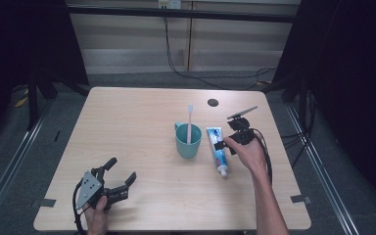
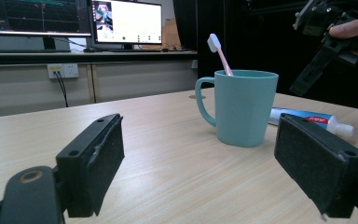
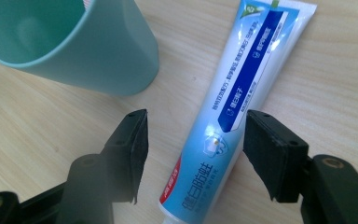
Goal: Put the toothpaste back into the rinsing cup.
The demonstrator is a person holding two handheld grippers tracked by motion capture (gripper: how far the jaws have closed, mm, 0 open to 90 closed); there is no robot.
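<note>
Left tool [image 1: 121,172] was held wide open, empty, low on the bench [image 1: 137,122]. Right tool [image 3: 193,140] was poised part-open astride the toothpaste tube [image 3: 242,93], pads not touching; tube lay flat beside the mug [image 1: 188,142].

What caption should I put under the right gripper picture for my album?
Open right gripper poised over a toothpaste tube lying flat on the wooden table, beside a teal mug.

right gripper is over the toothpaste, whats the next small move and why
Probably lower the right gripper a little and close on the toothpaste. Its open jaws already straddle the tube, which lies flat on the table beside the cup, and the pads do not yet press on it.
</note>
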